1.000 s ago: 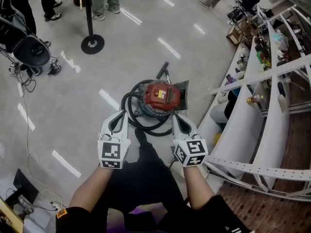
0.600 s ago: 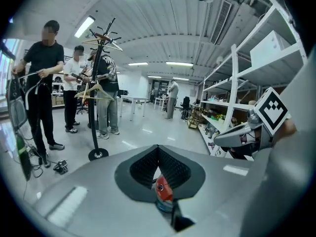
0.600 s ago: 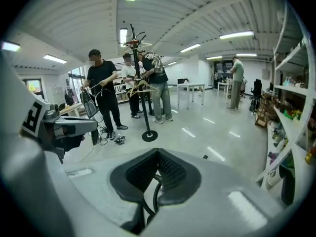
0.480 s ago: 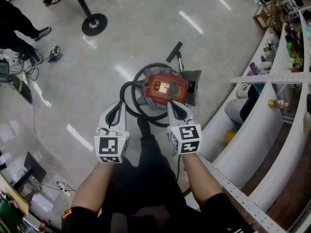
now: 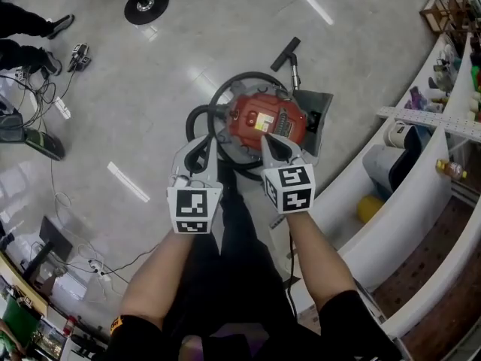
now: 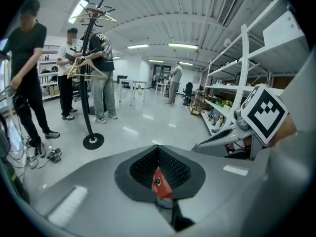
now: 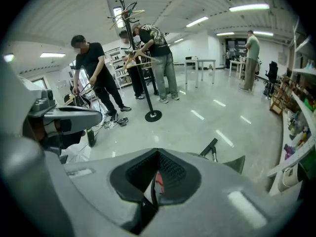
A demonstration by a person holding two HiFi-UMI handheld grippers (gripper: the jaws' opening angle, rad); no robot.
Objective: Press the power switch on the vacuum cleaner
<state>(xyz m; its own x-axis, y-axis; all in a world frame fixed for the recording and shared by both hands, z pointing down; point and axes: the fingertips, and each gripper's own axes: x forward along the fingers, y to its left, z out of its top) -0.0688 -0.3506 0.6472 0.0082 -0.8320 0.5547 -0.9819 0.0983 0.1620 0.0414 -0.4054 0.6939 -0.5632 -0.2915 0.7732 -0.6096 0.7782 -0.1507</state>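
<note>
A red vacuum cleaner (image 5: pixel 259 119) sits on the floor ahead of me, its black hose (image 5: pixel 218 96) looped around it and its nozzle (image 5: pixel 288 52) lying beyond. My right gripper (image 5: pixel 267 139) is shut, and its tip overlaps the near edge of the red body in the head view. My left gripper (image 5: pixel 201 146) is also shut and hangs over the hose at the vacuum's left side. In each gripper view only a red sliver of the vacuum (image 6: pixel 159 182) (image 7: pixel 158 180) shows through the slit between the jaws. I cannot make out the power switch.
White curved shelves (image 5: pixel 421 164) with bottles run along the right, with a grey bin (image 5: pixel 382 159) and a yellow object (image 5: pixel 370 207) beneath. A stanchion base (image 5: pixel 145 4) stands far left. Cables (image 5: pixel 52 89) trail on the left. Several people (image 7: pixel 96 73) stand beyond.
Both grippers have come forward and closer to the vacuum. The right tip now lies over the red body, and the left one over the hose.
</note>
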